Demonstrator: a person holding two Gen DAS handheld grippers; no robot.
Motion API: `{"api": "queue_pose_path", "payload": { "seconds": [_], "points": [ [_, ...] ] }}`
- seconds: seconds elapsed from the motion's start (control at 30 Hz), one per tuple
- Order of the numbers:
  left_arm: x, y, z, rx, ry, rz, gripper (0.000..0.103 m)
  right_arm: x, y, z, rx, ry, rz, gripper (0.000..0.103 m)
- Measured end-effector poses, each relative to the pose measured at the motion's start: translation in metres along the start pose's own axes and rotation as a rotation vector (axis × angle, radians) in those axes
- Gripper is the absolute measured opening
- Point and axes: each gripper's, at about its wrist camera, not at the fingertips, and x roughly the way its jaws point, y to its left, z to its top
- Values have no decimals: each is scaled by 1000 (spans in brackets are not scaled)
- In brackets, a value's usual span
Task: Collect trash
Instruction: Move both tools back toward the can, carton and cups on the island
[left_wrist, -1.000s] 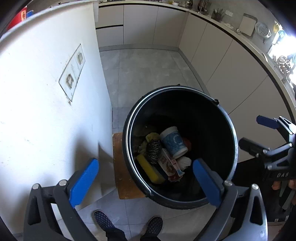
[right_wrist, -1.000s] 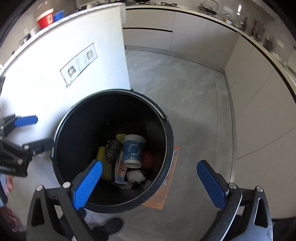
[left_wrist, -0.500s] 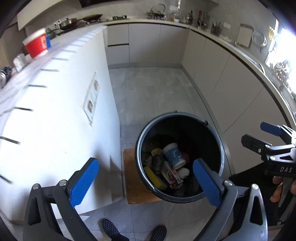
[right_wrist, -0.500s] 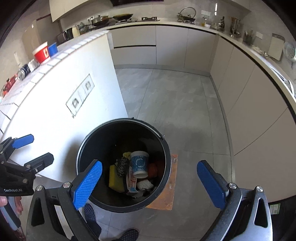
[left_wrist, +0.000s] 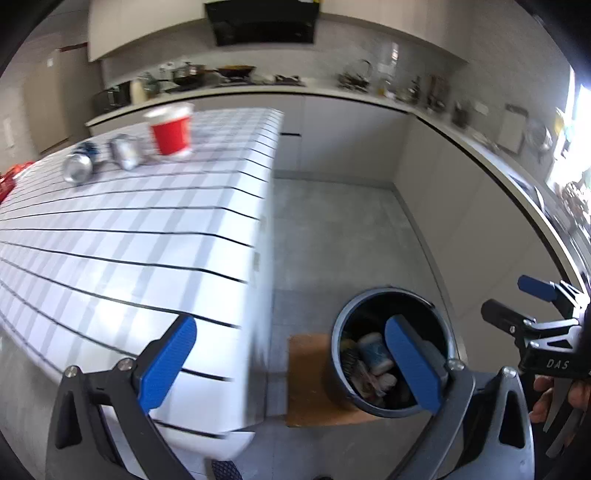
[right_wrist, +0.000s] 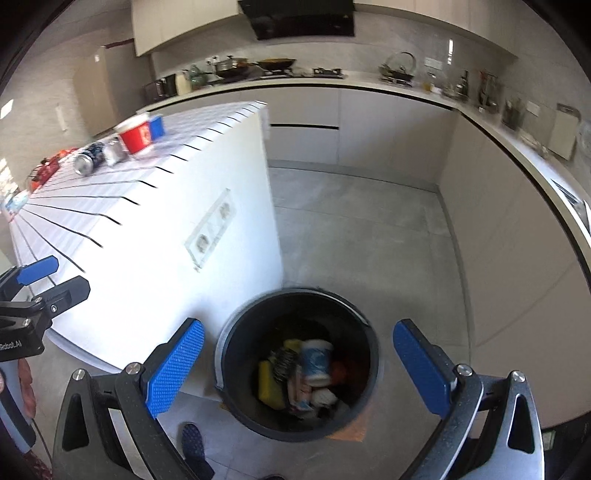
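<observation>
A black trash bin (left_wrist: 343, 384) (right_wrist: 236, 347) stands on the floor beside a white tiled counter (left_wrist: 122, 236) (right_wrist: 122, 206); it holds a blue-and-white cup (right_wrist: 314, 360), a yellow sponge (right_wrist: 267, 384) and other trash. On the counter's far end stand a red cup (left_wrist: 171, 129) (right_wrist: 136, 136) and two crushed cans (left_wrist: 79, 166) (right_wrist: 88, 158). My left gripper (left_wrist: 290, 363) is open and empty, above the counter edge. My right gripper (right_wrist: 297, 367) is open and empty, high above the bin.
A brown mat (left_wrist: 306, 380) lies under the bin. White cabinets (right_wrist: 517, 266) with cluttered worktops line the back and right walls. Red packaging (right_wrist: 48, 168) lies further left on the counter. The grey floor (right_wrist: 354, 229) runs between counter and cabinets.
Both grippers have risen well away from the bin and tilted up, so the counter top and its cup and cans have come into view. Both stayed open.
</observation>
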Motion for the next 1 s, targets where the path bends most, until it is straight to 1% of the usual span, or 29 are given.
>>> {"api": "queue_pose_path", "payload": {
  "seconds": [0.07, 0.17, 0.2, 0.33, 0.47, 0.53, 0.63, 0.77, 0.83, 0.9, 1.0],
  "points": [
    [-5, 18, 2, -29, -17, 25, 103, -1, 13, 8, 1, -10, 26, 103],
    [-16, 40, 1, -62, -40, 63, 103, -4, 41, 21, -34, -54, 78, 103],
    [-19, 46, 1, -71, -42, 72, 103, -3, 50, 24, -48, -46, 88, 103],
    [-32, 79, 2, -120, -60, 120, 103, -2, 86, 41, -97, -30, 111, 103],
    [-43, 117, 6, -169, -89, 178, 103, -1, 113, 57, -104, -59, 143, 103],
    [-43, 132, 9, -175, -93, 202, 103, 1, 127, 67, -112, -71, 163, 103],
    [-40, 154, 13, -177, -103, 238, 103, 7, 150, 82, -138, -82, 170, 103],
    [-29, 183, 26, -178, -99, 250, 103, 18, 179, 103, -150, -89, 175, 103],
    [-22, 197, 34, -182, -92, 239, 103, 24, 190, 112, -152, -92, 177, 103],
    [-20, 206, 39, -179, -89, 247, 103, 34, 205, 125, -154, -96, 175, 103],
    [-13, 228, 49, -205, -91, 233, 103, 46, 223, 143, -148, -100, 186, 103]
  ]
}}
